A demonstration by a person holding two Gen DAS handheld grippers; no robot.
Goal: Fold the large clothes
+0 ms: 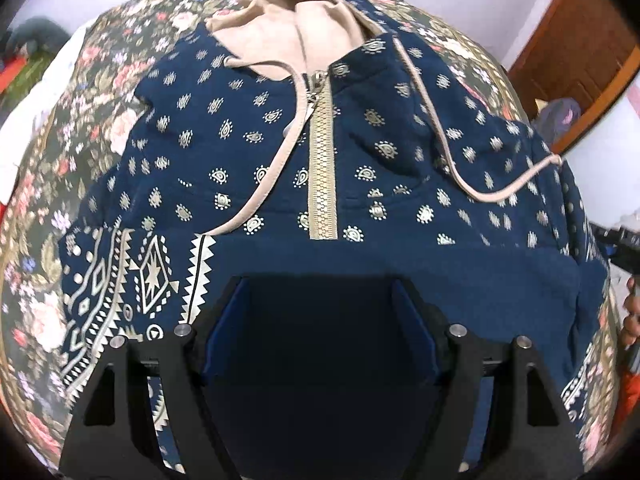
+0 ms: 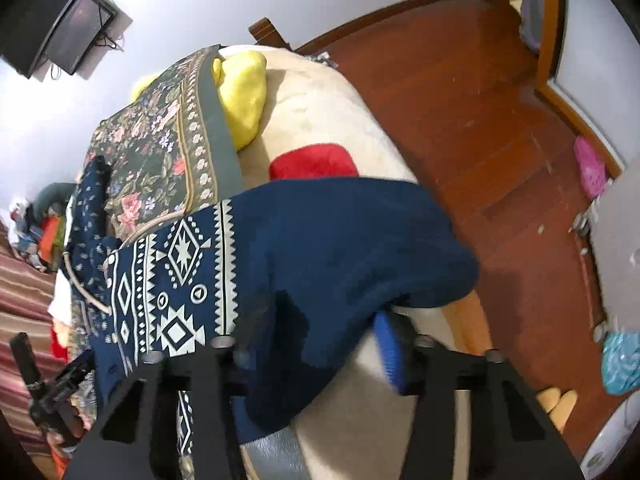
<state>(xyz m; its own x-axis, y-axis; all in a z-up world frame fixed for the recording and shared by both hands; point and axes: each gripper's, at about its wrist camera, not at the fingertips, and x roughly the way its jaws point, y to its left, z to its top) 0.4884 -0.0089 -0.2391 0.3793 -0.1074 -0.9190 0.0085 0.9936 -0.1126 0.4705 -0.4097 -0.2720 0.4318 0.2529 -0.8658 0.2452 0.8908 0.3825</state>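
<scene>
Hoodie, navy with pale print, lies zip-up on the floral bedspread. Judged soft, thick, fairly heavy; best gripped at hem or sleeve. Left gripper gapes over plain cloth, untouching. Right gripper pinches a draped fold. No containers seen.

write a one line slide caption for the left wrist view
Left gripper poised over the hem of a navy hoodie laid zipper-up on a floral bedspread.

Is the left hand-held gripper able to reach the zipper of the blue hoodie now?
Probably yes: the left hand-held gripper hangs over the hoodie, and the zipper lies uncovered just beyond its fingers.
</scene>
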